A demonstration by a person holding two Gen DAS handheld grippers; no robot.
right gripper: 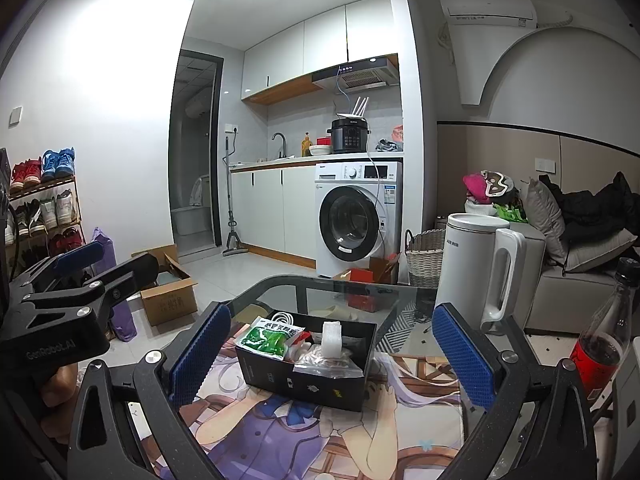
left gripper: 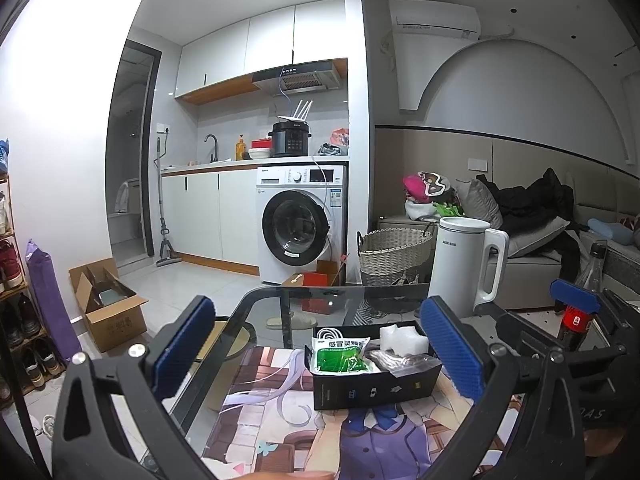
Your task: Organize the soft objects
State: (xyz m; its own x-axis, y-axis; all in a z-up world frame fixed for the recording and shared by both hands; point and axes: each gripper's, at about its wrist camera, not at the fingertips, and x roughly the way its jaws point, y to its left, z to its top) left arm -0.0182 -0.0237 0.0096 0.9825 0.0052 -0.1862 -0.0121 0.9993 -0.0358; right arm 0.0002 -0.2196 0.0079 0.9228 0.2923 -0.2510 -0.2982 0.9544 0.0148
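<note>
Both grippers, left gripper [left gripper: 320, 344] and right gripper [right gripper: 332, 356], are hanging wide and empty while I'm judging the sorting near done: green packet [right gripper: 269, 340], foam [right gripper: 332, 338] and bagged items already sitting inside black box [right gripper: 308, 386].

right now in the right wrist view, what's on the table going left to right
black box holding a green packet and white foam → white kettle → cola bottle
</note>
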